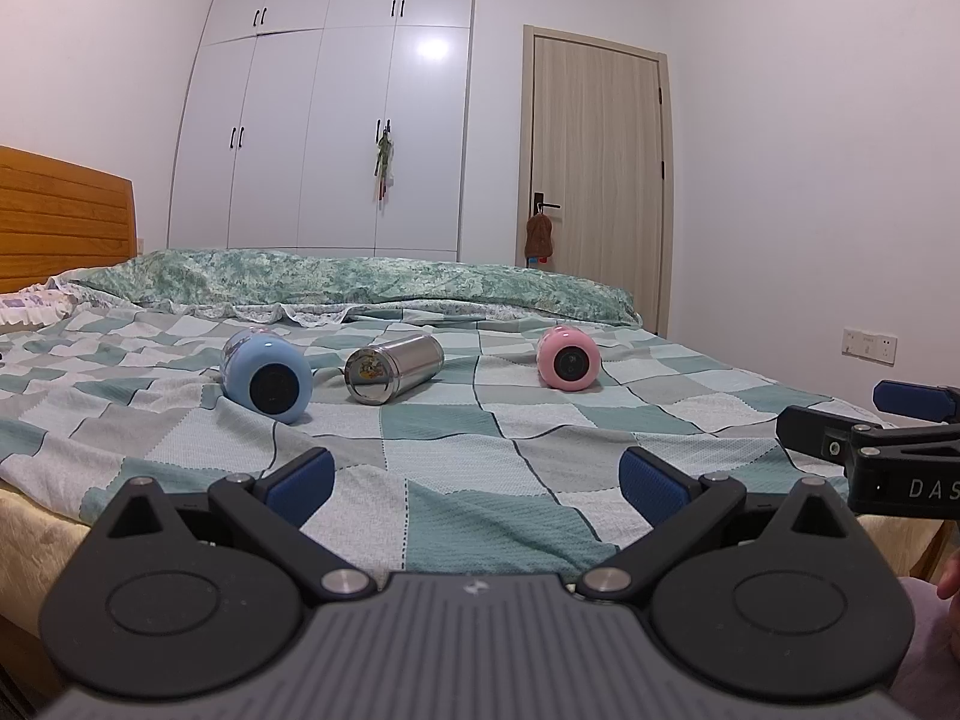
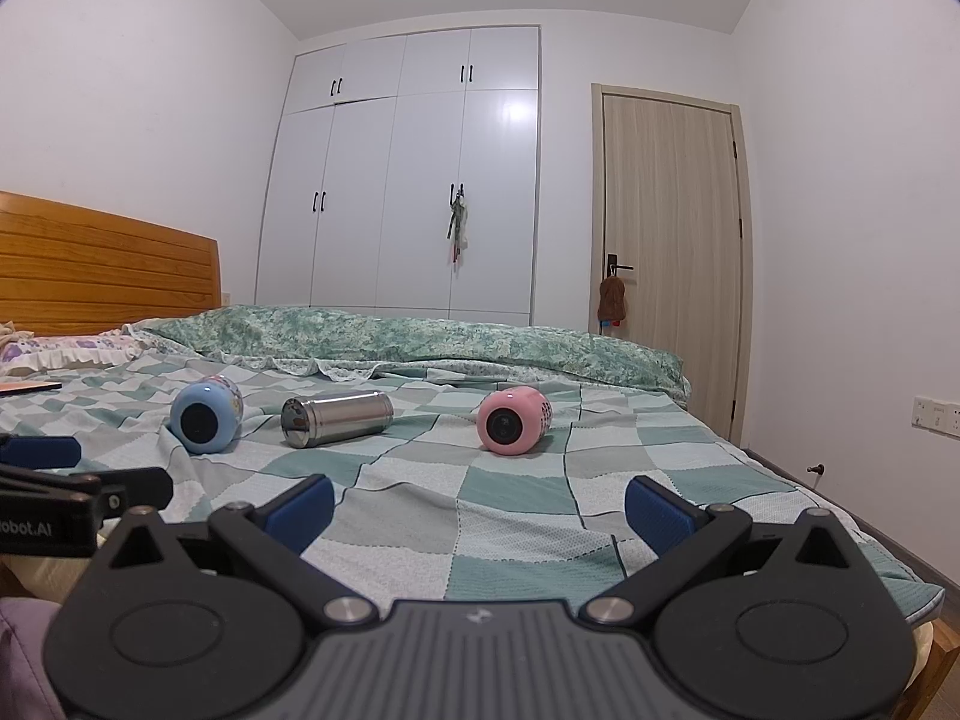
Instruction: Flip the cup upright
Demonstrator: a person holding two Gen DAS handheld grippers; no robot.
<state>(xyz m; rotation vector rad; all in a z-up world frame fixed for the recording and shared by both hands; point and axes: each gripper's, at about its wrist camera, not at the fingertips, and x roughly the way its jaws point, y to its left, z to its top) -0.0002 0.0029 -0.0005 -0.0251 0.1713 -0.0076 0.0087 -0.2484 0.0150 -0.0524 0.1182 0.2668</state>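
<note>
Three cups lie on their sides on the checked bedspread, bases toward me: a blue cup (image 1: pixel 267 375) (image 2: pixel 204 415) at left, a steel cup (image 1: pixel 393 376) (image 2: pixel 336 420) in the middle, a pink cup (image 1: pixel 568 358) (image 2: pixel 513 420) at right. My left gripper (image 1: pixel 477 480) is open and empty, near the bed's front edge, well short of the cups. My right gripper (image 2: pixel 480 510) is open and empty, likewise short of them. The right gripper also shows at the right edge of the left wrist view (image 1: pixel 840 420).
A folded green quilt (image 1: pixel 360 282) lies across the bed behind the cups. A wooden headboard (image 1: pixel 60 216) is at left, with a white wardrobe (image 1: pixel 330 120) and a door (image 1: pixel 594 174) beyond. The bed's right edge (image 2: pixel 840 516) drops to the floor.
</note>
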